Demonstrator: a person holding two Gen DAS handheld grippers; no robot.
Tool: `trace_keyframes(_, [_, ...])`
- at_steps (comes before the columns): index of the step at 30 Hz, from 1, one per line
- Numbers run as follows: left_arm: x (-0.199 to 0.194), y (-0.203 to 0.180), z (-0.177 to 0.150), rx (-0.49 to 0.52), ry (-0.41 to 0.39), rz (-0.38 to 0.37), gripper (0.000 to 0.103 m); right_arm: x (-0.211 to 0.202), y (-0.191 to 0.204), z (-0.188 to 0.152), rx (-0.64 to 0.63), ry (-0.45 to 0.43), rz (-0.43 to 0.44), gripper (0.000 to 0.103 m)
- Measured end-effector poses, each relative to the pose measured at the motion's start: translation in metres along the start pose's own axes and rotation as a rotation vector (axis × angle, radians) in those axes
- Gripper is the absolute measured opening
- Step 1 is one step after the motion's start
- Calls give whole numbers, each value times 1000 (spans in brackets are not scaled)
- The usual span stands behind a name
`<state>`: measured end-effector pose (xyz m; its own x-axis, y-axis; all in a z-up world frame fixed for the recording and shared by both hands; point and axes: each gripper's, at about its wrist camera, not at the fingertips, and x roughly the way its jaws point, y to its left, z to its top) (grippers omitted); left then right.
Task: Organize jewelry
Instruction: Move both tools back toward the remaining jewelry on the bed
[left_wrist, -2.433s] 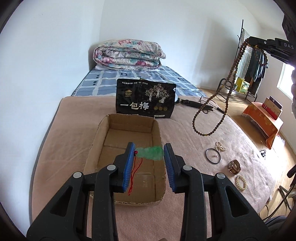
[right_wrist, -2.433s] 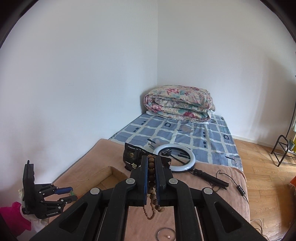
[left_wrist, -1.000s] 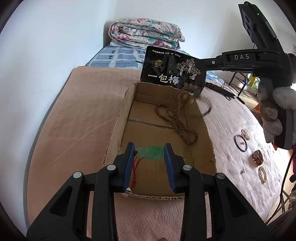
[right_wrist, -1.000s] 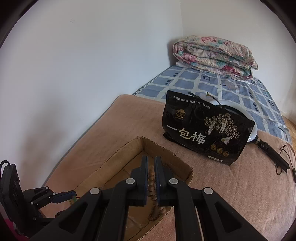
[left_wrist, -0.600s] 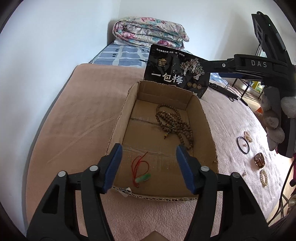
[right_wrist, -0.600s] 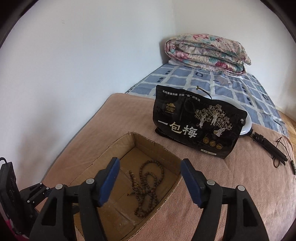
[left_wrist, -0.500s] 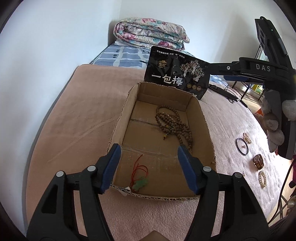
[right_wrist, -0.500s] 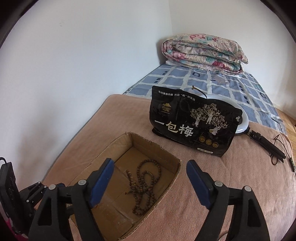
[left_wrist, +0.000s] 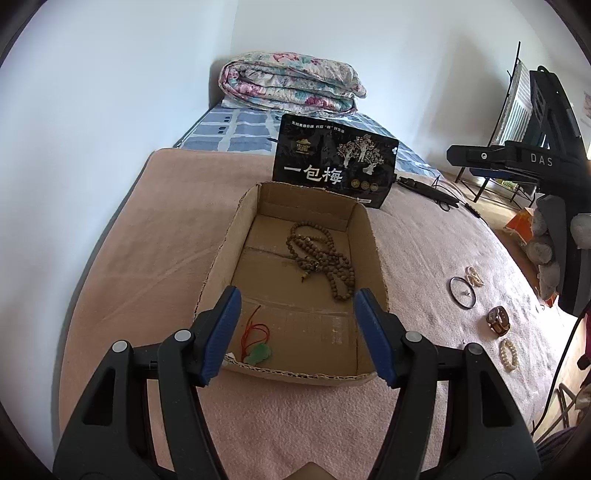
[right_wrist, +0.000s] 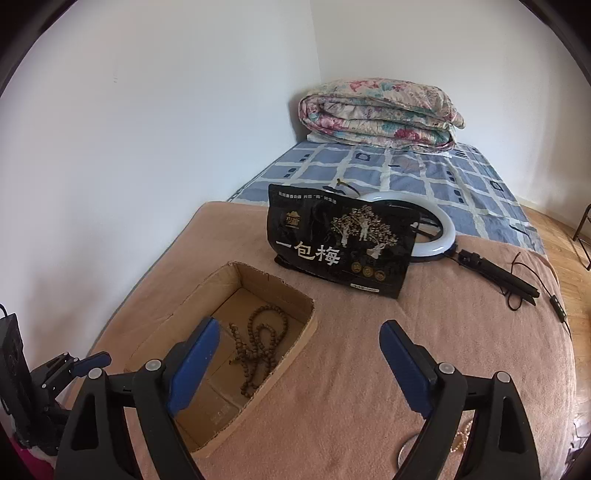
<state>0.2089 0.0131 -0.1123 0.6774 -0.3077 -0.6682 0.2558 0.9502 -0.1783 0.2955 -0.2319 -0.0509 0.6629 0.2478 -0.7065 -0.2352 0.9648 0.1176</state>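
An open cardboard box (left_wrist: 221, 258) sits on the pink blanket. A brown bead necklace (left_wrist: 321, 254) lies coiled in it, and a green pendant on a red cord (left_wrist: 258, 352) lies in its near left corner. My left gripper (left_wrist: 296, 295) hangs open above the box's near end, with nothing between its pads. The right gripper (right_wrist: 300, 323) is over the box's right rim (right_wrist: 295, 306) with its jaws opening and empty; the beads (right_wrist: 258, 339) lie below it. On the blanket right of the box lie a black bangle (left_wrist: 461, 291), a brown bracelet (left_wrist: 498, 319) and a pearl bracelet (left_wrist: 508, 354).
A black snack bag (left_wrist: 332, 166) stands just behind the box. A ring light (right_wrist: 436, 232) with its stand and cable lies behind the bag. A folded floral quilt (left_wrist: 291, 81) rests at the bed's far end. A white wall runs along the left.
Both grippers opened. The bead necklace dropped from the right one into the box, and the green pendant fell from the left one into the near corner. Both have since drawn back a little.
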Motion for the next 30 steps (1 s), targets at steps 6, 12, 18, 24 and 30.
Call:
trace_keyframes(6, [-13,-25,-3,20,-21,-38,66,-52,-38,-16,50,-79,-5,103])
trace_keyframes(12, [-15,-57,-9,69,-19,-75,66,-102,-85,-42,102,-139,-69,103])
trace_keyframes(18, [-8,-87,-15,103,3,-123,66,-135,-133,-81,142,-114,-140,103])
trace_keyframes(24, [5,-116,-25,142,36,-166,66,-145,-168,-127,168,-44,-182,103])
trace_keyframes(30, [19,-142,-35,181,71,-197,66,-141,-186,-166,198,16,-180,103])
